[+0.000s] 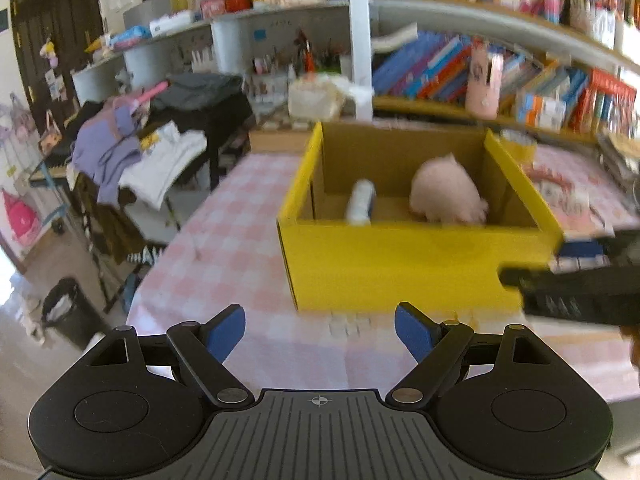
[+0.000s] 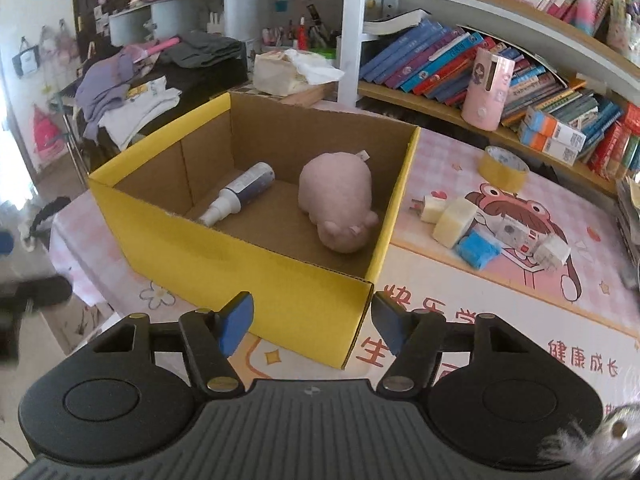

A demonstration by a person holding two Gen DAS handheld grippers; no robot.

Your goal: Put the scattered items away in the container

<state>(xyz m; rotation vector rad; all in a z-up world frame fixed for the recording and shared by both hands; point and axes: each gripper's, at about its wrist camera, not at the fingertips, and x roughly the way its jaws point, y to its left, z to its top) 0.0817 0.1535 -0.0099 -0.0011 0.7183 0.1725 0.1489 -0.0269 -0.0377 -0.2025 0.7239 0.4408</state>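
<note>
A yellow cardboard box (image 2: 240, 264) stands on the pink table with a pink plush toy (image 2: 340, 200) and a white spray bottle (image 2: 240, 194) lying inside. To its right lie scattered items: a tape roll (image 2: 503, 168), a white plug (image 2: 430, 208), a pale yellow block (image 2: 454, 222), a blue packet (image 2: 478, 250), a small white-and-red box (image 2: 516, 236) and a white cube (image 2: 554, 254). My right gripper (image 2: 313, 322) is open and empty, just short of the box's near corner. My left gripper (image 1: 320, 330) is open and empty in front of the box (image 1: 420, 264).
Bookshelves (image 2: 500, 64) run behind the table, with a pink cylinder (image 2: 486, 88) on the lower shelf. A rack of clothes (image 1: 132, 156) and a black bin (image 1: 66, 308) stand off the table's left edge. The right gripper's black frame (image 1: 580, 292) enters the left wrist view.
</note>
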